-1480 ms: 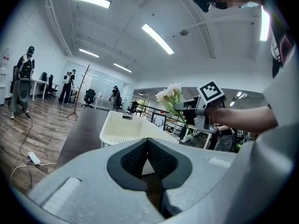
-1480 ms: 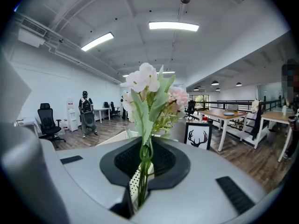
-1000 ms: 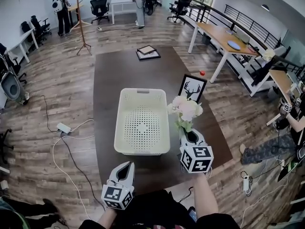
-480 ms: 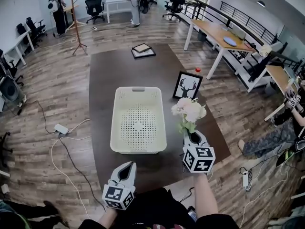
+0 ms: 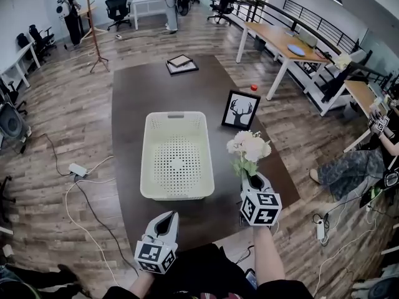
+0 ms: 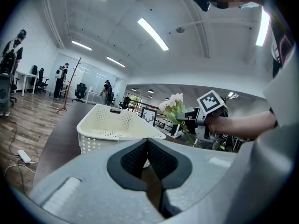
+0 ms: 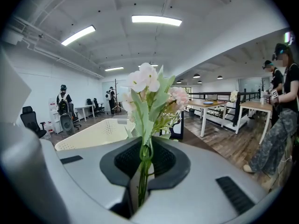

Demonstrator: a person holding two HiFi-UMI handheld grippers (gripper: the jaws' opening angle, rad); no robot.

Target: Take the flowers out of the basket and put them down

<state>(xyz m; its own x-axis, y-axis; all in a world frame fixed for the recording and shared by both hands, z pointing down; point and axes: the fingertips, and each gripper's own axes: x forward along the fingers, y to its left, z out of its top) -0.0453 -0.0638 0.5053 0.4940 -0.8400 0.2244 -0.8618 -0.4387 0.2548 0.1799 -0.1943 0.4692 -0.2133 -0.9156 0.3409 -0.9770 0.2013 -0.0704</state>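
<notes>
R gripper (image 5: 252, 180): jaws clamped on stems of flowers (image 5: 249, 147), blooms upright, above table (image 5: 134, 92), just right of basket (image 5: 177, 195), outside it. L gripper (image 5: 164, 219): jaws together, nothing betw them, at table's near edge

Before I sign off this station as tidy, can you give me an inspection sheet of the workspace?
Surface: dark table.
Job's things: white basket empty on the table; flowers out of it, held to its right.
Clutter: deer picture standing; flat frames at the far end; small red thing by the right edge.
Grippers: right gripper shut on the flowers' stems; left gripper shut, empty.
Cables: white cables and power strip on the floor, left.
Surroundings: desks, coat stand, people far off.
</notes>
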